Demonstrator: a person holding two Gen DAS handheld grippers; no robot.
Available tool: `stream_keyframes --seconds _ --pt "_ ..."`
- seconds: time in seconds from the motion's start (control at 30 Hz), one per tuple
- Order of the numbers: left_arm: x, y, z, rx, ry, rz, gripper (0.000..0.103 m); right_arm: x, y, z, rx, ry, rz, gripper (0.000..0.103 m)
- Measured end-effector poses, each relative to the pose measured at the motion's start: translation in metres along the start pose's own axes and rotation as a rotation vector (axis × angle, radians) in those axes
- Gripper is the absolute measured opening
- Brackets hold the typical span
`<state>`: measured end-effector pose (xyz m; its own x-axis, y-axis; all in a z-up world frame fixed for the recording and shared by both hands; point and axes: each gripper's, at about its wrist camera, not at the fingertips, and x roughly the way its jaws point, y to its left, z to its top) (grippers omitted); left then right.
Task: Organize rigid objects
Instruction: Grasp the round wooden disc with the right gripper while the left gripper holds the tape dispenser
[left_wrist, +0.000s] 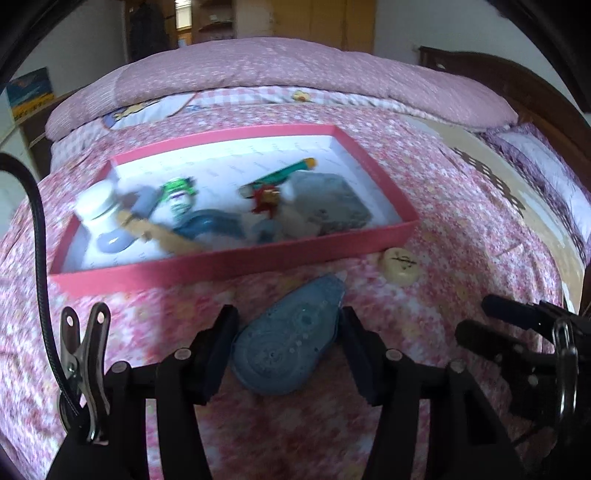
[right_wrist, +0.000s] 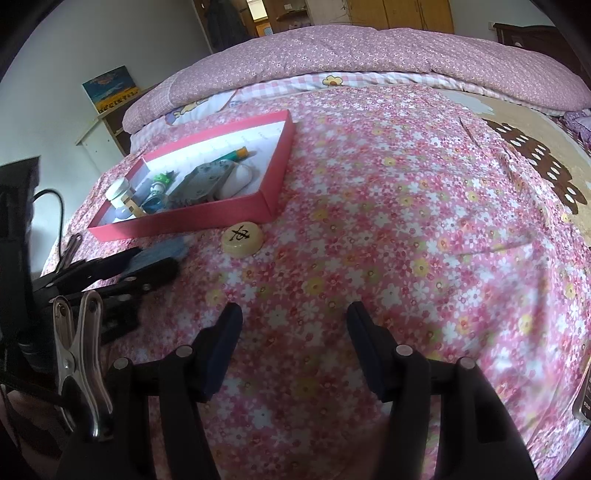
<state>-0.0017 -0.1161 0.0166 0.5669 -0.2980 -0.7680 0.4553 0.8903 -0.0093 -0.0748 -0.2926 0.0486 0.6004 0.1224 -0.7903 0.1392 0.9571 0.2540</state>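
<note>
A blue-grey correction tape dispenser (left_wrist: 288, 343) sits lengthwise between the fingers of my left gripper (left_wrist: 288, 312), which is shut on it just above the flowered bedsheet. It stays sharp while the background blurs. The right wrist view shows this left gripper (right_wrist: 159, 256) with the dispenser (right_wrist: 166, 247) in front of the pink tray (right_wrist: 184, 221). A round cream game piece (right_wrist: 242, 240) with a black character lies on the sheet by the tray's near right corner. My right gripper (right_wrist: 293, 308) is open over bare sheet, with nothing between its fingers.
The pink tray (left_wrist: 221, 269) holds a white bottle (left_wrist: 96, 206), a green toy (left_wrist: 181, 192), a teal pen (left_wrist: 288, 171), a grey block (left_wrist: 332, 206) and several other items. A folded pink quilt (right_wrist: 369, 55) lies across the far side of the bed. A wooden headboard (left_wrist: 498, 70) stands at right.
</note>
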Motion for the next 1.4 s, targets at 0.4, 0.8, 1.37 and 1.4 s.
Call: stream_keyframes --seconds 0.4,0.8,1.37,1.4 --pt "-0.02 0.056 -0.019 -0.134 -0.011 0.099 0.059 0.007 0.015 0.007 -0.033 0.002 -0.001 0.06" --pt "-0.021 0.069 -0.027 -0.163 -0.032 0.093 0.059 0.042 0.05 0.034 -0.104 0.008 -0.04 0.059" --pt "-0.02 0.069 -0.028 -0.171 -0.04 0.083 0.059 0.047 0.045 0.041 -0.075 -0.005 -0.078 0.033" --pt "-0.02 0.069 -0.028 -0.171 -0.04 0.083 0.059 0.046 0.044 0.04 -0.072 -0.004 -0.071 0.033"
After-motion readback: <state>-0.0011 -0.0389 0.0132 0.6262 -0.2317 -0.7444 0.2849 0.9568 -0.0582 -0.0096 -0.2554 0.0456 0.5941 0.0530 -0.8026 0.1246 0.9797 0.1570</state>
